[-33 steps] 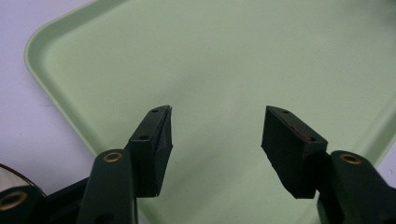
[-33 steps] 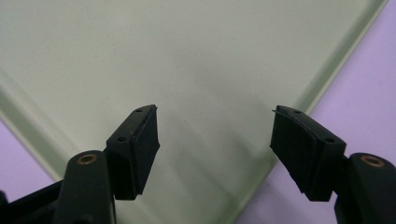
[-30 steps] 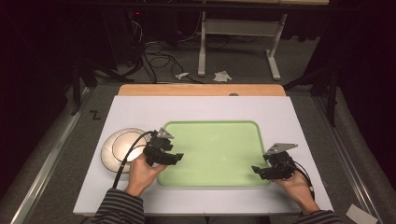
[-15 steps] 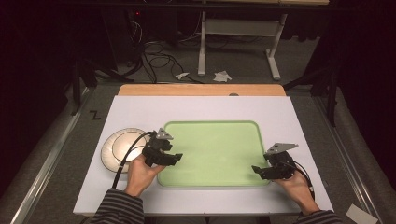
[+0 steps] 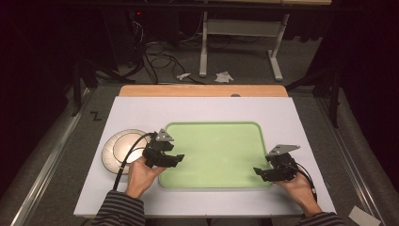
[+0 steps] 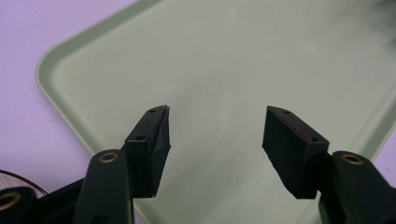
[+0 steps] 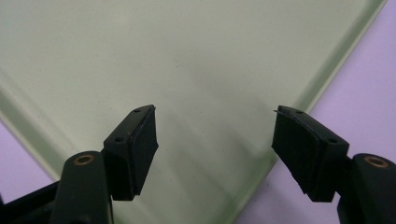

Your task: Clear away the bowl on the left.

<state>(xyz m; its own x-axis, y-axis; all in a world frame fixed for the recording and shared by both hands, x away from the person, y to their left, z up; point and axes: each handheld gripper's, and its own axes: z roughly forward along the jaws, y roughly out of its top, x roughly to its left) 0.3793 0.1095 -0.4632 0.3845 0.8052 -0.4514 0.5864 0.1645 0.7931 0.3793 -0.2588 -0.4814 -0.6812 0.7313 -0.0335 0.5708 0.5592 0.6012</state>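
From above, I see a pale green tray (image 5: 214, 153) lying flat in the middle of the frame on a white table (image 5: 202, 110). My left gripper (image 5: 175, 159) sits at the tray's lower left corner, its jaws spread apart with nothing between them and pointing inward over the rim. My right gripper (image 5: 258, 172) sits at the tray's lower right corner, its jaws likewise spread and holding nothing. In the left gripper view, the tray (image 6: 233, 60) runs under the parted jaws. In the right gripper view, the tray (image 7: 140, 51) lies beneath the separated jaws. A round white plate (image 5: 115, 149) rests left of the tray, just beside my left hand (image 5: 141, 176).
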